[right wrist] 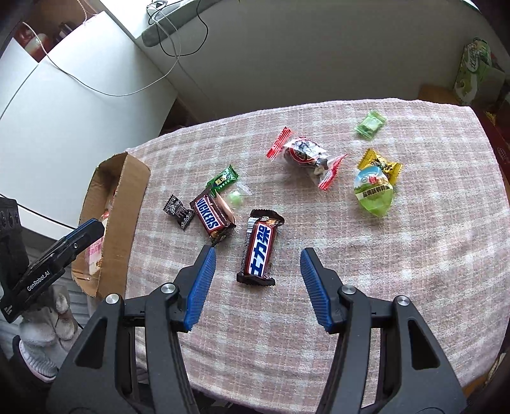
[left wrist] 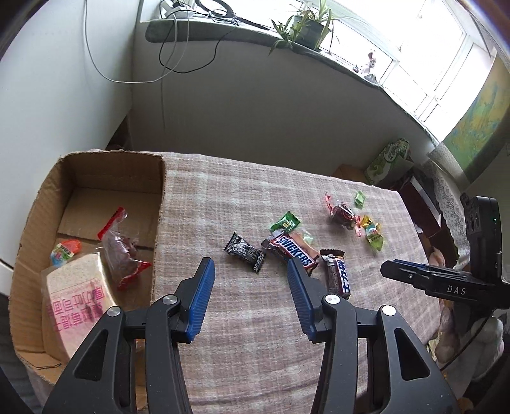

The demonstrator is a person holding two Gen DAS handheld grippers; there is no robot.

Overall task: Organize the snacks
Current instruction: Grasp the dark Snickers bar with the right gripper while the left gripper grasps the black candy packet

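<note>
Peering past my right gripper (right wrist: 258, 253) — both tongs gaping, empty — the brown cardboard box (right wrist: 127, 203) hides its contents beside the left gripper (left wrist: 250, 269).

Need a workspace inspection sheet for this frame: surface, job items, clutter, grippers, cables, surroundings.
Surface: table under a pink checked cloth.
Job's things: cardboard box at the table's left end, several snacks inside; Snickers bar, Chinese-label bar, black candy, red-ended packet and jelly cup loose on the cloth.
Clutter: nothing seen.
Grippers: left gripper and right gripper both open, jaws empty.
Cables: wires hang down the wall.
Surroundings: potted plant on the windowsill.
</note>
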